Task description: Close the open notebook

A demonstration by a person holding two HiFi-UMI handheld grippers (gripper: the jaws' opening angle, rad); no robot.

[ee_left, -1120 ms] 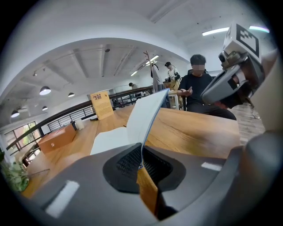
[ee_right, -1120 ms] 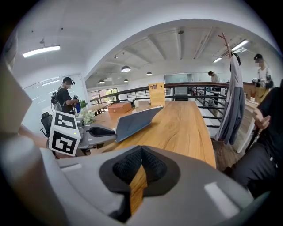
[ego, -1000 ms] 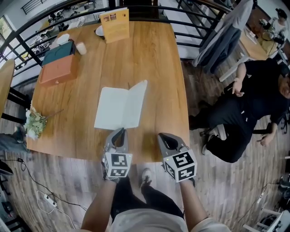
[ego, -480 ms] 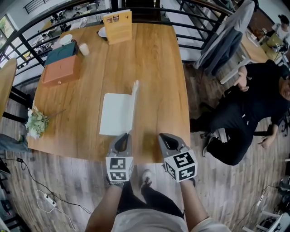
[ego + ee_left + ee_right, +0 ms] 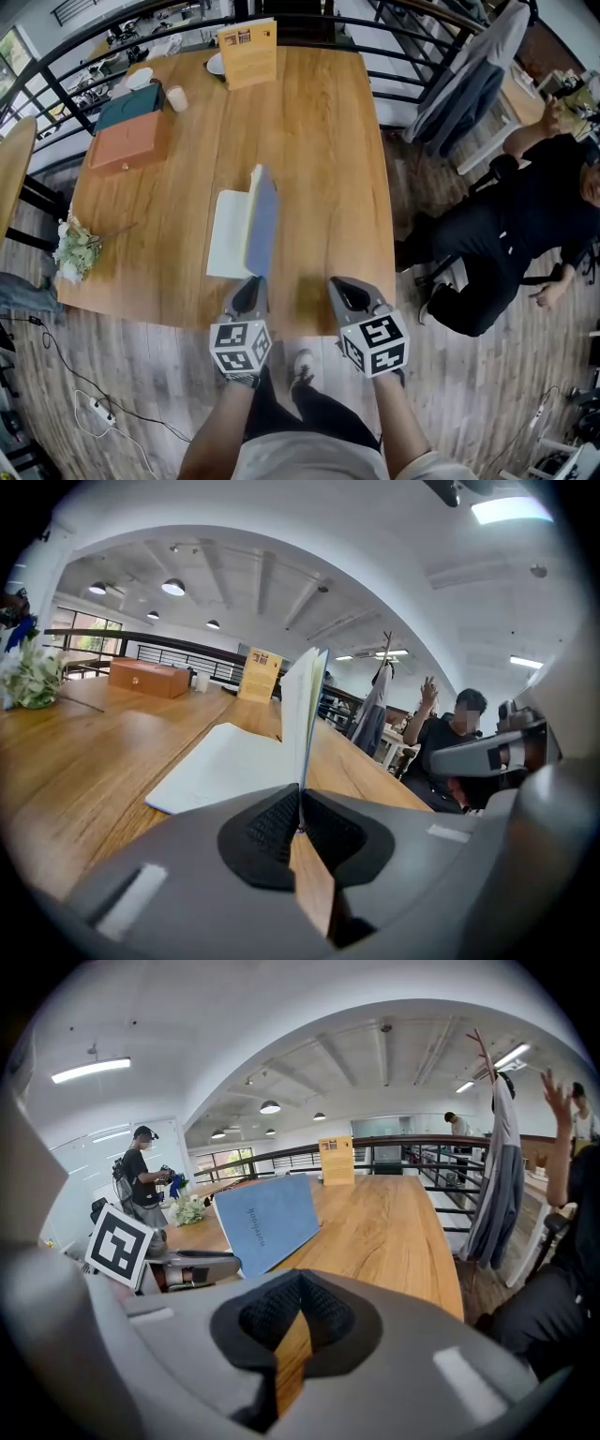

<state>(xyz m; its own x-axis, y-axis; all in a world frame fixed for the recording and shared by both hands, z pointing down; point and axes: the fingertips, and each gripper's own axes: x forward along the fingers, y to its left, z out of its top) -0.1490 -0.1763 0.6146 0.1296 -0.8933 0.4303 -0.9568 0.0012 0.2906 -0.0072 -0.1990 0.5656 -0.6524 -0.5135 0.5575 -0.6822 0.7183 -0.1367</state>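
Notebook [image 5: 263,220]: on the table [image 5: 323,159] near your edge, blue cover upright over the white page.
Left gripper [image 5: 251,281]: your jaws pinch the cover's near edge.
Right gripper [image 5: 341,285]: jaws clenched, empty, beside it.
Around: box [image 5: 127,142], flowers [image 5: 73,251], sign card [image 5: 247,40], all well apart.

Left gripper [image 5: 252,281] clamps the notebook [image 5: 262,220] by its raised cover. Right gripper [image 5: 339,283] hovers alongside, jaws together and empty.

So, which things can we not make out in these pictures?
- Print on the standing card: too small in every view.
- Inner page of the raised half of the notebook: edge-on in left gripper view, turned away elsewhere.
- Contents of the brown box: lid shut.
- Paper held by the left claw: pads cover it.
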